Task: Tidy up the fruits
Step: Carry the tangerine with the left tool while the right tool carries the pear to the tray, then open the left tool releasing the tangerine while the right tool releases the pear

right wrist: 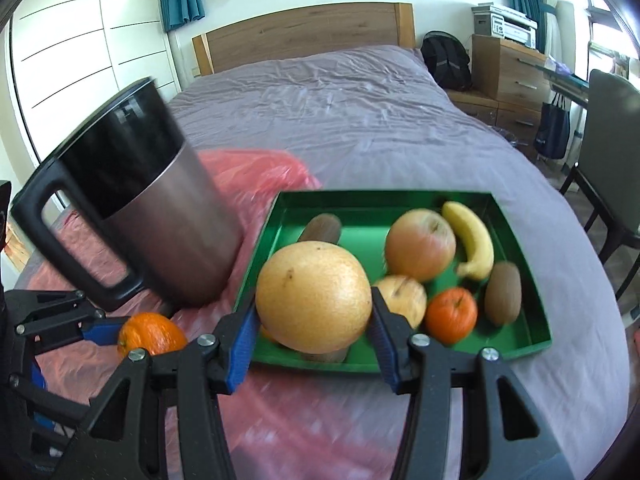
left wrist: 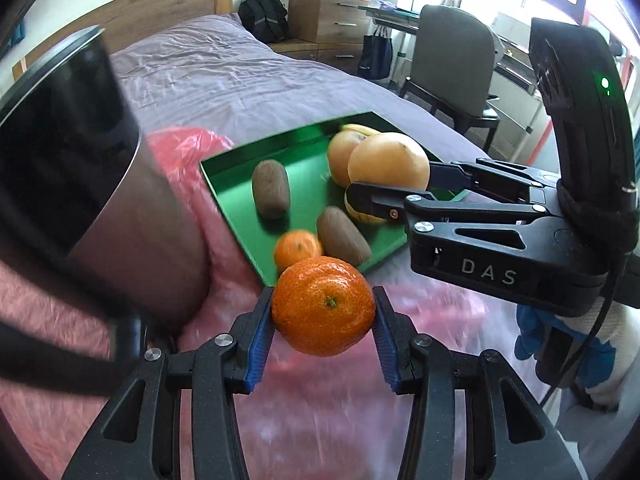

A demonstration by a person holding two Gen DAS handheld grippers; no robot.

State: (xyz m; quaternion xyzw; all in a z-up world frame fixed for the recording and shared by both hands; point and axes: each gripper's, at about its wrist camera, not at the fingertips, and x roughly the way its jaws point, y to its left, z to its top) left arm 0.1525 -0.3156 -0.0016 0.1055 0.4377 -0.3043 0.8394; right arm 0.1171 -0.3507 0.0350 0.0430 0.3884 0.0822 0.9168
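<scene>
Your left tool (left wrist: pixel 323 312) grips a mandarin (left wrist: pixel 323 306) between its blue pads: bright orange, pitted skin, green stem scar facing the camera, held above the pink plastic sheet (left wrist: pixel 48 320) just short of the green tray (left wrist: pixel 224 184). Your right tool (right wrist: pixel 314 320) clamps a grapefruit (right wrist: pixel 313 296), pale yellow-orange, dimpled and the largest fruit here, over the tray's near left corner.

In the tray (right wrist: pixel 536 344) lie a reddish-yellow apple (right wrist: pixel 420 244), a banana (right wrist: pixel 472 240) along its right, a second mandarin (right wrist: pixel 451 314), a small yellowish fruit (right wrist: pixel 402 296) partly behind the right tool's finger, and fuzzy brown kiwis, one (right wrist: pixel 503 294) at the right and one (right wrist: pixel 322 229) behind the grapefruit.

A steel jug (right wrist: pixel 160 208) with a black handle stands on the plastic, left of the tray. Everything rests on a bed (right wrist: pixel 340 92) with a mauve cover.
</scene>
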